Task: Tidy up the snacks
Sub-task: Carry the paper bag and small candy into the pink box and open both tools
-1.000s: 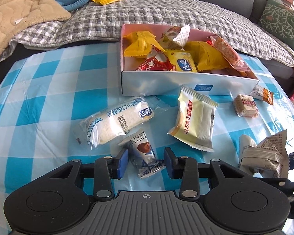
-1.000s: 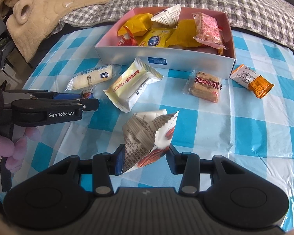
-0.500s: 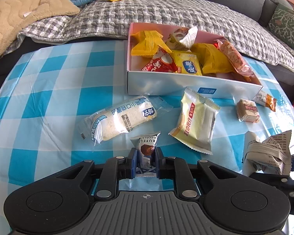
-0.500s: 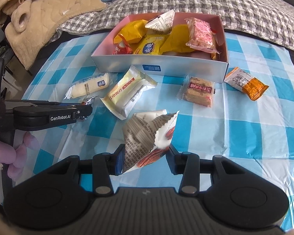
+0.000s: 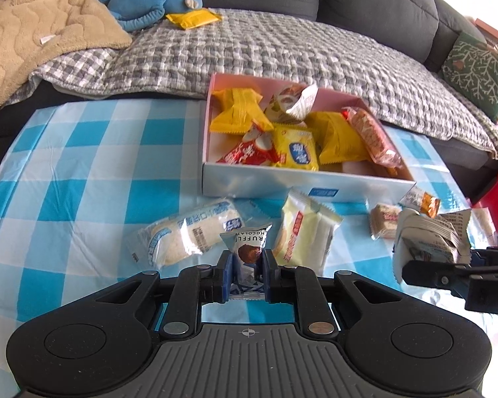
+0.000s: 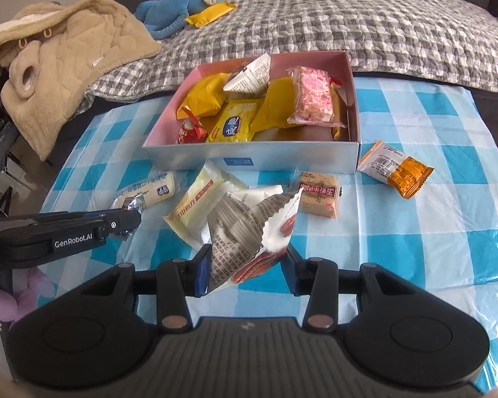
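Note:
My left gripper is shut on a small chocolate truffle packet and holds it above the blue checked tablecloth. My right gripper is shut on a white pecan snack bag, also lifted; that bag shows at the right of the left wrist view. The open pink-lined box with several snacks stands ahead. On the cloth lie a white roll cake, a cream biscuit pack, a square wafer and an orange-white packet.
A sofa with a grey checked quilt runs behind the table. A tan fleece blanket, a blue plush toy and a yellow packet lie on it. A green cushion sits at the right.
My left gripper closed on the truffle packet and lifted it off the cloth. Both grippers have risen and pulled back, so the box looks farther. The right gripper kept its bag.

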The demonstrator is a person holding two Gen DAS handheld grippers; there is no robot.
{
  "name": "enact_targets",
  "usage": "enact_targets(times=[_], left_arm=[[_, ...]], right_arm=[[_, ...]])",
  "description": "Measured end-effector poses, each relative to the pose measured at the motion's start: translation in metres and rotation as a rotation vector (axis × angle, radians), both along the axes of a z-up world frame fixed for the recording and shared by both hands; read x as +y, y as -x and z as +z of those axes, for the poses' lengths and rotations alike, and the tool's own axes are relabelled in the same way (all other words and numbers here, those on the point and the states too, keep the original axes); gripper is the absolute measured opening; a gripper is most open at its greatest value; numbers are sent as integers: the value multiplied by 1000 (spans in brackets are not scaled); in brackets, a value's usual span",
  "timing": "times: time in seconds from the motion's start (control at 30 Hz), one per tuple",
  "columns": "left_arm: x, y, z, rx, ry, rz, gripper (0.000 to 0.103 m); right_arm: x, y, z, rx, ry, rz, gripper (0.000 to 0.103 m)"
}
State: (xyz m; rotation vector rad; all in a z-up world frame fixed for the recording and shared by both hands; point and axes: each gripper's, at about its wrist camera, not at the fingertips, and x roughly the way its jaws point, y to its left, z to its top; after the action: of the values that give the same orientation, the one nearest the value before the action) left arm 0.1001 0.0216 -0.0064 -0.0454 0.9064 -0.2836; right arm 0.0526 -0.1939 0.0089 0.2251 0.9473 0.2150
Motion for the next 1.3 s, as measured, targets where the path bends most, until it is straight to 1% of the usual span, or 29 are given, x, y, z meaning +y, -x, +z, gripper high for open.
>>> enact_targets(times=[0.1,0.2,0.37,0.43,0.57,0.7,0.8,0.87,0.93,1.1,1.2,1.23,1.27,1.3], left_arm=[[-4,-1,9,-11,29,0,16],[-11,-8,18,-35,31,-18,16],[-22,-29,29,-62,49,-37,16],[-27,-40,31,-69,59,-43,16],[-39,-59,29,-81,64,-59,16],[-51,-75,19,-87,53,-86,16],[-57,-85,11,-82,19,-89,16],[-58,-91,5,-84,-9,-82,16],[-58,-98,1,-86,-14,-74,16],[-56,-106,-2,-85,17,-67,16],[-57,-107,-2,-97,35,-84,16],[-58,-106,-1,-102,42,-91,20],[-58,-105,-1,-105,45,-103,22],[-59,-104,0,-110,42,-108,28]], right_arm=[[-4,-7,6,-18,-9,-21,40],[-8,-19,11,-39,-13,-46,40],[-20,-42,15,-65,-78,-85,40],[-22,-52,15,-74,-82,-95,40],[-26,-72,11,-83,-111,-115,40],[-28,-90,-1,-51,-165,-128,40],[-25,-96,-8,-39,-118,-127,40],[-25,-98,-10,-41,-52,-136,37],[-29,-100,-13,-43,-31,-142,34],[-43,-104,-19,-30,-40,-181,34],[-49,-104,-20,-19,-72,-193,35],[-50,-104,-20,-19,-80,-194,36],[-50,-104,-19,-18,-81,-195,41],[-50,-104,-17,-23,-81,-197,45]])
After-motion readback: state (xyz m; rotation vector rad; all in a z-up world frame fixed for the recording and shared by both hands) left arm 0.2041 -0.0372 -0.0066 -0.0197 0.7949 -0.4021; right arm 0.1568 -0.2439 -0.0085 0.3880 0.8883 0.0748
